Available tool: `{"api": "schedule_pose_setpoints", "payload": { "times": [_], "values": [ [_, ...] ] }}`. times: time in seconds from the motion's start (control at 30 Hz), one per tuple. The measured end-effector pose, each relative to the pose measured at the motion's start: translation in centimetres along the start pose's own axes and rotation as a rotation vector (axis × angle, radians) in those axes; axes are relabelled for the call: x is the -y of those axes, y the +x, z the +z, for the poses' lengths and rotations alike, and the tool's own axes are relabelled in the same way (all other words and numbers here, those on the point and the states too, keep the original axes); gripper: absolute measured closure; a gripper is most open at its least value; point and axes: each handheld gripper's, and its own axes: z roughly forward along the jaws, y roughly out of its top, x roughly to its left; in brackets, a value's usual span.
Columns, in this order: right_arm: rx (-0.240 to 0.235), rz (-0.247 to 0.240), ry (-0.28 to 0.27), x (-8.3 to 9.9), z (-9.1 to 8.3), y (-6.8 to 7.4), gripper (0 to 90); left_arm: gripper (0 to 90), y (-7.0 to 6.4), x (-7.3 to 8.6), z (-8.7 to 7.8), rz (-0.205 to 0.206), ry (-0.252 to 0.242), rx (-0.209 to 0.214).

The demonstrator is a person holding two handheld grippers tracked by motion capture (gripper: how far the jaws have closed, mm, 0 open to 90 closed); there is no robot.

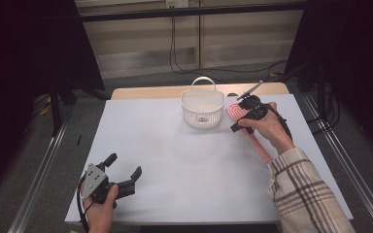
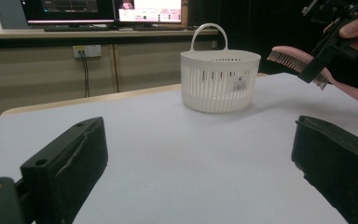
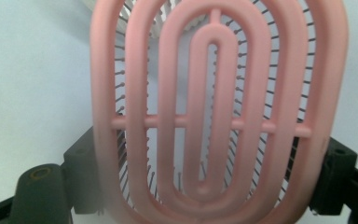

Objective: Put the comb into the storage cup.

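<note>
Table [image 1: 175, 160] seen from above, looking forward. Left gripper view set low, facing the basket [image 2: 220, 81], also seen from above. Right gripper view pressed close against the hairbrush [image 3: 214, 112].

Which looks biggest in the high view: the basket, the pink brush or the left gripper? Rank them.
1. Pink brush, longest, though the right gripper hides part of it.
2. Left gripper and basket look about alike; the gripper sits nearer the camera, so I won't rank them.

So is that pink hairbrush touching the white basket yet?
Apart. The left gripper view shows the pink hairbrush, gripped by the right gripper, in the air, with dark background showing between its bristled head and the white basket.
</note>
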Motion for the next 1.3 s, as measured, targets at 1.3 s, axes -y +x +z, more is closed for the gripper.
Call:
{"api": "schedule_pose_setpoints", "payload": {
  "times": [1.3],
  "values": [
    [-0.016,-0.019,-0.261,0.1,-4.1,1.1,19.2,3.7,0.0,0.0,-0.1,-0.002,-0.001,-0.002]
  ]
}}
